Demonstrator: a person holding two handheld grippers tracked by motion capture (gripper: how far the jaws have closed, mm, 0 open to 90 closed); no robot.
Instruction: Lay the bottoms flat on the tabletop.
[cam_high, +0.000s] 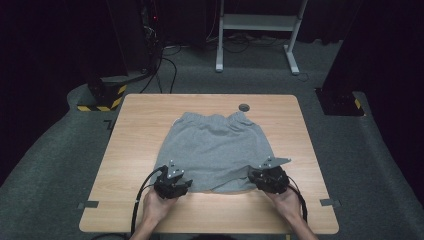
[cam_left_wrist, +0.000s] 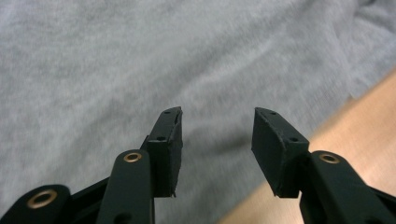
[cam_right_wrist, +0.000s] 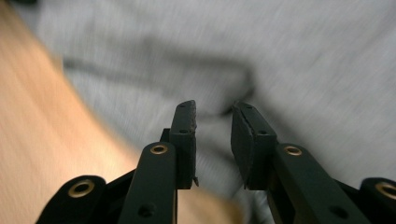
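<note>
While the grey shorts (cam_high: 216, 150) lie flat on the middle of the surface (cam_high: 130, 150), waistband at the far side and hem toward the person, both tongs sit at the near hem corners. Left tongs (cam_high: 173, 186): over the near left corner, jaws apart with cloth seen between them and nothing pinched; in the left gripper view (cam_left_wrist: 217, 128) the hem edge runs just under the jaw on the right of that view, so a closing there could catch only the rim, or miss and scrape wood. Right tongs (cam_high: 270, 179): over the near right corner, jaws narrowly apart and not clamped; in the right gripper view (cam_right_wrist: 214, 123) a dark fold (cam_right_wrist: 187, 74) lies ahead, and a bite there would likely take one layer only. Unequal grips would drag the shorts askew and crease them in any fold.
</note>
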